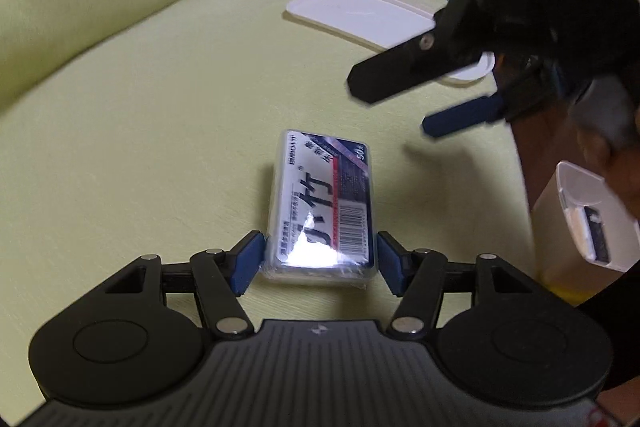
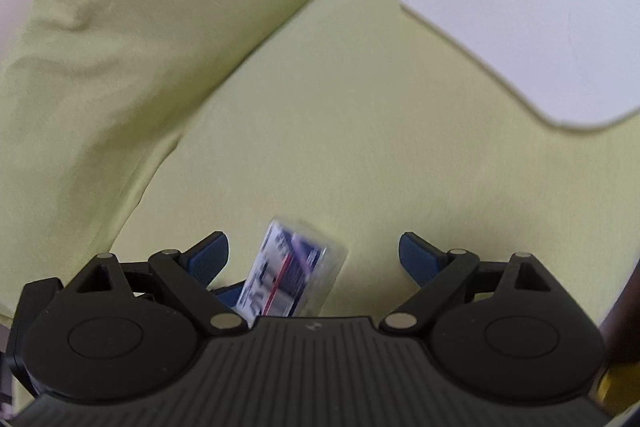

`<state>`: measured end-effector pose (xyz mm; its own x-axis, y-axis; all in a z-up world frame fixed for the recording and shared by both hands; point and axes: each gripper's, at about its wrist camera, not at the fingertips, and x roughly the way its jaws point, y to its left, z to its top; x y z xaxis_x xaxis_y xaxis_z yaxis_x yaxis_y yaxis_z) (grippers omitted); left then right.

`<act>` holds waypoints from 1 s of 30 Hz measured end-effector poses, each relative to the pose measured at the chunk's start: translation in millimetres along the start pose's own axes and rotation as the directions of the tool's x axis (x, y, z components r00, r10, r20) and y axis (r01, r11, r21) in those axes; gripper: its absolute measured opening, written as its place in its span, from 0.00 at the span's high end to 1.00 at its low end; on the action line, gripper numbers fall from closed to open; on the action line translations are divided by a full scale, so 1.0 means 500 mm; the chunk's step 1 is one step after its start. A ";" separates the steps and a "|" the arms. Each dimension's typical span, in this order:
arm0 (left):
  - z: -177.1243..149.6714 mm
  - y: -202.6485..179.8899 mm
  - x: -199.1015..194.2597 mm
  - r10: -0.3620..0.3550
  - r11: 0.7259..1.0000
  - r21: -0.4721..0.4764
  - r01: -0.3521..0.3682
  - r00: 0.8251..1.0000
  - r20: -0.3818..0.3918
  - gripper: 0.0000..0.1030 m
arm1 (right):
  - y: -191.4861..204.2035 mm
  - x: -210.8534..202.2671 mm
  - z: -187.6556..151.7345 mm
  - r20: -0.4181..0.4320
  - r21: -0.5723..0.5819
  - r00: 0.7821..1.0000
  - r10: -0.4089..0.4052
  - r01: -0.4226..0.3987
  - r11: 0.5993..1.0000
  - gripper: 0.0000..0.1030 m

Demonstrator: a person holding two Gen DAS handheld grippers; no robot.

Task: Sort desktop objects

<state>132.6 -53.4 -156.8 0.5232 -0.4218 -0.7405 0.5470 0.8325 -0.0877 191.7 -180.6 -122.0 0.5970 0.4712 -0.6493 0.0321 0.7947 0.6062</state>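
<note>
Blue-padded fingers (image 1: 250, 261) of the left gripper (image 1: 320, 259) bracket the near end of a wrapped box (image 1: 326, 203) lying on the yellow-green surface (image 1: 160, 147); whether they clamp it I cannot tell. Right gripper (image 1: 394, 113), far right, hovers with fingers spread wide, empty.

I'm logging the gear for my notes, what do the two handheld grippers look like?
Both are matte black plastic with ribbed bodies, round pivot discs, silver rivets and blue finger pads. The right gripper carries white "DAS" lettering on top. No cables or sleeves are visible.
</note>
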 end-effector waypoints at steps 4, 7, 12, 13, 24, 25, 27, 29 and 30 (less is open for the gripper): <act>-0.012 -0.028 -0.013 -0.057 0.998 0.016 0.056 0.998 0.013 0.25 | -0.002 0.010 -0.010 -0.058 0.031 0.998 0.029 -0.028 0.999 0.12; -0.028 -0.039 -0.039 -0.103 0.994 0.045 0.101 0.994 0.035 0.25 | 0.004 0.014 -0.015 -0.078 0.021 0.997 0.024 -0.023 1.000 0.12; -0.052 -0.049 -0.059 -0.142 0.985 0.105 0.137 0.989 0.040 0.25 | 0.021 0.027 -0.028 -0.122 -0.035 0.993 -0.005 0.001 0.999 0.12; -0.056 -0.046 -0.062 -0.129 0.986 0.107 0.125 0.991 0.036 0.25 | 0.027 0.029 -0.031 -0.120 -0.057 0.992 -0.021 0.014 0.998 0.12; -0.073 -0.011 -0.115 0.082 0.980 0.181 -0.082 0.997 0.006 0.25 | 0.132 0.056 -0.090 -0.014 -0.436 0.969 -0.246 0.215 0.874 0.34; -0.075 -0.012 -0.118 0.101 0.975 0.199 -0.099 0.995 0.003 0.25 | 0.137 0.060 -0.097 -0.007 -0.457 0.965 -0.262 0.230 0.859 0.37; -0.075 -0.014 -0.121 0.119 0.969 0.219 -0.116 0.993 -0.001 0.25 | 0.146 0.068 -0.108 0.007 -0.490 0.957 -0.291 0.258 0.833 0.39; -0.070 -0.016 -0.121 0.126 0.966 0.229 -0.122 0.992 -0.003 0.25 | 0.151 0.074 -0.116 0.015 -0.515 0.951 -0.308 0.271 0.813 0.39; -0.059 -0.017 -0.115 0.125 0.966 0.230 -0.121 0.992 -0.004 0.25 | 0.156 0.078 -0.117 0.018 -0.529 0.949 -0.314 0.275 0.803 0.39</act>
<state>78.6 -25.8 -132.8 0.5849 -0.3131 -0.7482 0.6153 0.7723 0.1579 170.4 -77.8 -127.1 0.5710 0.1909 -0.7985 -0.2337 0.9701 0.0649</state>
